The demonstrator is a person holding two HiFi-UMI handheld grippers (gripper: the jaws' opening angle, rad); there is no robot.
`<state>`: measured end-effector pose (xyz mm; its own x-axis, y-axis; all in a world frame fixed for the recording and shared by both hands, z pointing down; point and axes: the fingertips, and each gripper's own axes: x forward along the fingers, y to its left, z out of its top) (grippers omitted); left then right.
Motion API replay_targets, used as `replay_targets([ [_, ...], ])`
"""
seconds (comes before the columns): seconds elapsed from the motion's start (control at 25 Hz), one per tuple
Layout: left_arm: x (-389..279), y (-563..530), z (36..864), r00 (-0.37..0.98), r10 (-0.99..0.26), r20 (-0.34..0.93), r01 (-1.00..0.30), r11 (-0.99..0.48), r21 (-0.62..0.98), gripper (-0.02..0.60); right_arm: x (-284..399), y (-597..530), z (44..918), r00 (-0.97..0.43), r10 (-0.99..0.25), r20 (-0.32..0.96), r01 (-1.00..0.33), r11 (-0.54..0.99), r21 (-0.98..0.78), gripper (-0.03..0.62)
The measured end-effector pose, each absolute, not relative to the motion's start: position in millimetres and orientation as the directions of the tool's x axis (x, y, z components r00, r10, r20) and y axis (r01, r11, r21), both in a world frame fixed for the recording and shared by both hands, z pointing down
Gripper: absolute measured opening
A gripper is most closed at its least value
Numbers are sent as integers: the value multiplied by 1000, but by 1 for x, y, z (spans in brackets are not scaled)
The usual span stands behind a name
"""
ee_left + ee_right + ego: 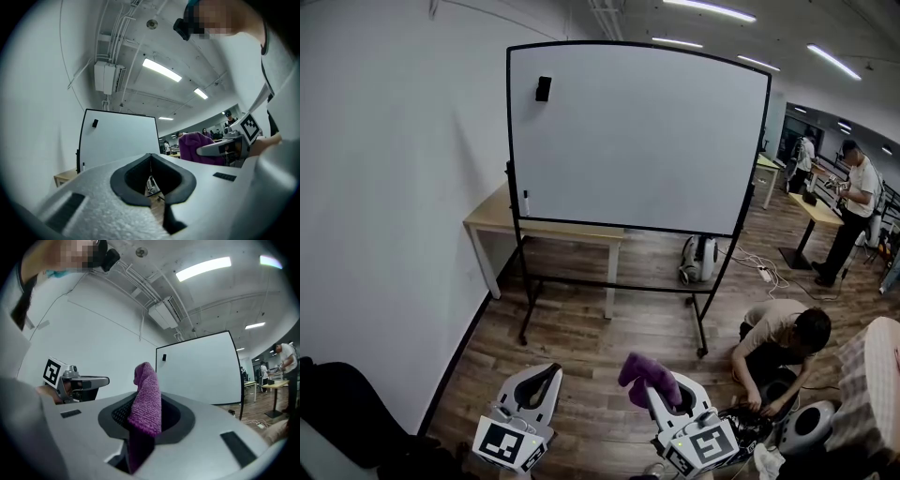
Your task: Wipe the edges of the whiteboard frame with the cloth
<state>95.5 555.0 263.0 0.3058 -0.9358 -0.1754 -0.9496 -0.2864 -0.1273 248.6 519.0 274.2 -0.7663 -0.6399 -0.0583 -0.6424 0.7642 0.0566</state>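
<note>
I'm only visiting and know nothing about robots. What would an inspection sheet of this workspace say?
Surface: whiteboard blank, upright on its stand.
Job's things: purple cloth sticking up from the right hand-held gripper; black frame not yet touched.
Clutter: small black object on the board's upper left; white device on the floor beyond the stand.
Grippers: right hand-held gripper shut on the cloth; left hand-held gripper shut, empty; both well short of the board.
Cables: white cable and power strip on the floor at right.
Surroundings: wooden table behind the board; crouching person nearby; others standing at desks.
</note>
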Motion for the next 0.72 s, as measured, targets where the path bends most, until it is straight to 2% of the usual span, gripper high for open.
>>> replay_targets([
  [0.72,79,497,257,292,-935,-200,-955,-275,-108,17,240,463,268,-781,-621,-66,-624,780,41,80],
])
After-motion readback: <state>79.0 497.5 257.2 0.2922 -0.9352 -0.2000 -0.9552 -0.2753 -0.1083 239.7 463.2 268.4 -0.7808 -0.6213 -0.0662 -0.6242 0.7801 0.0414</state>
